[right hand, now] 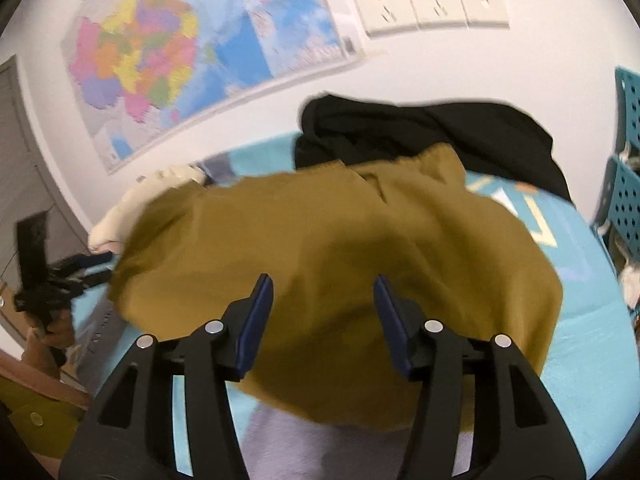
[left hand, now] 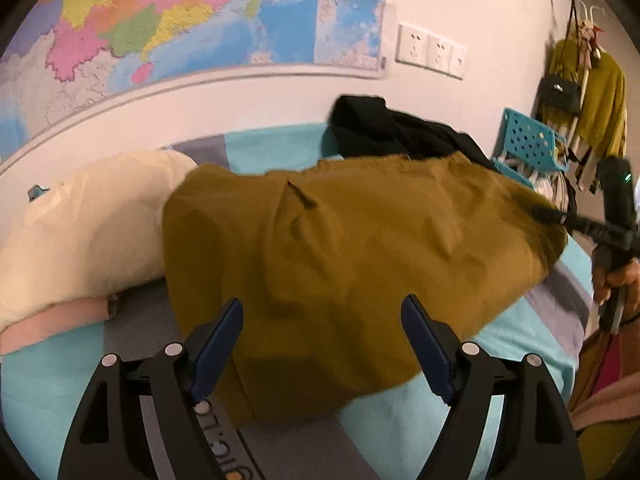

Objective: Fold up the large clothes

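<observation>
A large mustard-brown garment [left hand: 352,248] lies folded over on the bed, also in the right wrist view [right hand: 340,248]. My left gripper [left hand: 322,312] is open and empty above its near edge. My right gripper [right hand: 323,290] is open and empty above the garment's near part. The right gripper also shows at the right edge of the left wrist view [left hand: 560,216], touching the garment's right end. The left gripper shows at the left of the right wrist view [right hand: 92,264].
A black garment [left hand: 400,128] lies heaped behind the brown one, by the wall. A cream pillow [left hand: 80,232] lies at left. The bed sheet [left hand: 440,408] is teal and grey. A teal perforated basket [left hand: 528,144] and hanging clothes [left hand: 592,104] stand at right.
</observation>
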Demonstrator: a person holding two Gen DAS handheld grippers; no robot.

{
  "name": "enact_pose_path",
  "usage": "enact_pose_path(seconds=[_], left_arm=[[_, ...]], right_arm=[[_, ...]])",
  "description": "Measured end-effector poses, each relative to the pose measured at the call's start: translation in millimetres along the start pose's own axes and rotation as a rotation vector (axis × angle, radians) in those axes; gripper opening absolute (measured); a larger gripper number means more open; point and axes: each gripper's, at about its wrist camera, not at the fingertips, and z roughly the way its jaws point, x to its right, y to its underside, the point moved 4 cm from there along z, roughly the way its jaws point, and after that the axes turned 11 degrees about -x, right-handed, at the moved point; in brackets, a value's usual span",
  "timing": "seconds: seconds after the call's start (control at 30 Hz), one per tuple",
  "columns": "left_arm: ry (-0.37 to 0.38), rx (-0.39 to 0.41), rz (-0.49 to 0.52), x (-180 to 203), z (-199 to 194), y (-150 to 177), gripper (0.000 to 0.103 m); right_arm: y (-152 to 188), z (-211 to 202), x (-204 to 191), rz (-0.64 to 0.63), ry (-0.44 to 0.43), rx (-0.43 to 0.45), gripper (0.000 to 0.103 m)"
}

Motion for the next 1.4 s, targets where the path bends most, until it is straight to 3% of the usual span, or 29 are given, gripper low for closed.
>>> enact_pose_path(seconds=[0.07,0.2,0.33,0.4,0.5,0.63,0.73,0.87,1.0,1.2,1.4], left_arm=[[0.004,-0.022,0.007,3,7,5,0.078],[-0.025,-0.060,0.009,4,25,10,0.078],[-0.053,-0.076,0.003,3,33,11,0.079],[-0.084,-0.083,0.000,6,32,9,0.079],[-0.105,-0.069,-0.016,7,25,8,0.078],[-0.096,-0.011,0.001,17,8,4,0.079],[-0.074,0.000,0.027,28,7,1,0.079],[-0.069,-0.034,0.041,36,24,-1,0.079],[-0.101,-0.069,0.033,33,40,2,0.080],[-0.100,-0.080,0.024,30,40,1,0.081],[-0.112,-0.044,-0.013,18,30,-2,0.081]], right_arm=[[4,-6,-13,-0.036,-0.021,0.005,0.056],[19,18,-38,-0.102,-0.041,-0.079,0.056],[33,49,-37,-0.072,-0.019,-0.158,0.059],[32,48,-40,-0.059,-0.023,-0.151,0.064],[30,40,-49,-0.074,-0.017,-0.131,0.064],[20,20,-72,-0.124,-0.072,-0.057,0.064],[16,22,-93,-0.169,-0.115,-0.051,0.064],[21,57,-126,-0.239,-0.153,-0.133,0.064],[28,90,-137,-0.282,-0.101,-0.208,0.067],[18,65,-124,-0.245,-0.123,-0.156,0.063],[6,11,-63,-0.106,-0.016,-0.030,0.064]])
